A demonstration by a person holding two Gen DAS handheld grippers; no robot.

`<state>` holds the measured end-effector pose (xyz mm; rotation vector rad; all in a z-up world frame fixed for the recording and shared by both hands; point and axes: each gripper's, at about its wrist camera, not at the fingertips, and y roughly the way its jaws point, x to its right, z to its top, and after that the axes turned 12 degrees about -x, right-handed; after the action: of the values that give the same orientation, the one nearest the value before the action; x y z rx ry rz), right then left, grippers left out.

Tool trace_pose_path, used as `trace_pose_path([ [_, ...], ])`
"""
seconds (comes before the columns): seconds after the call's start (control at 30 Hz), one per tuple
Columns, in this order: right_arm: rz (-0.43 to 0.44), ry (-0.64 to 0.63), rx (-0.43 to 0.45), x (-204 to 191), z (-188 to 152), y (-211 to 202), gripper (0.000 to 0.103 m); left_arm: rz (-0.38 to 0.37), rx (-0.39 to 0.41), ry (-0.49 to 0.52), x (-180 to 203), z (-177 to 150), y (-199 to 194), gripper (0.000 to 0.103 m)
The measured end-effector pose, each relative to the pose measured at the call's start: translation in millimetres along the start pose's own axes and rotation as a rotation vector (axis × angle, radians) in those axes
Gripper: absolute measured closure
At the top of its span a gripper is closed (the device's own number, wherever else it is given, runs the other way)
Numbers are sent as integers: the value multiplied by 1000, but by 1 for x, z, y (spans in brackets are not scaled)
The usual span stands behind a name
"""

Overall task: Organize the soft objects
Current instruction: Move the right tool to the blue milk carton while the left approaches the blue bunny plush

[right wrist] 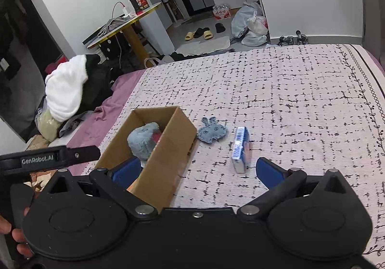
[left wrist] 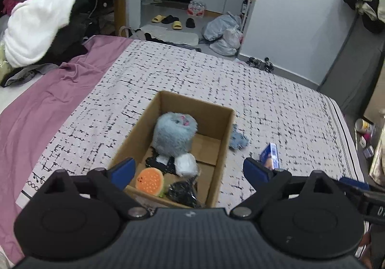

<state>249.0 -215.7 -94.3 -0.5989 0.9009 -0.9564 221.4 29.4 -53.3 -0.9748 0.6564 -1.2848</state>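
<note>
The blue rabbit (right wrist: 212, 130) lies just right of the box (right wrist: 166, 156), ahead of the right gripper (right wrist: 196, 171), nearer than the left gripper (left wrist: 189, 171); both are open and empty.

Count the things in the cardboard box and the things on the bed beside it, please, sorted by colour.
Blue: 3, the fluffy toy in the box, the flat bunny and the small carton on the bed.
Orange: 1, the burger toy.
White: 1, the wrapped roll.
Black: 2, the patterned cloth and the bundle.
Total: 7.
</note>
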Motion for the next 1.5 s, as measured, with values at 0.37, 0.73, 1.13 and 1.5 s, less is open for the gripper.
trace_pose_path([
  [0.37, -4, 24, -12, 31, 5, -4, 0, 32, -31, 65, 37, -16, 5, 0],
  [0.73, 4, 13, -87, 48, 29, 6, 0, 74, -85, 74, 58, -12, 14, 0],
  [1.13, 85, 41, -96, 67, 47, 20, 0, 103, -95, 83, 85, -2, 23, 0],
  [1.5, 117, 110, -93, 96, 39, 53, 12, 99, -92, 79, 96, 16, 45, 3],
])
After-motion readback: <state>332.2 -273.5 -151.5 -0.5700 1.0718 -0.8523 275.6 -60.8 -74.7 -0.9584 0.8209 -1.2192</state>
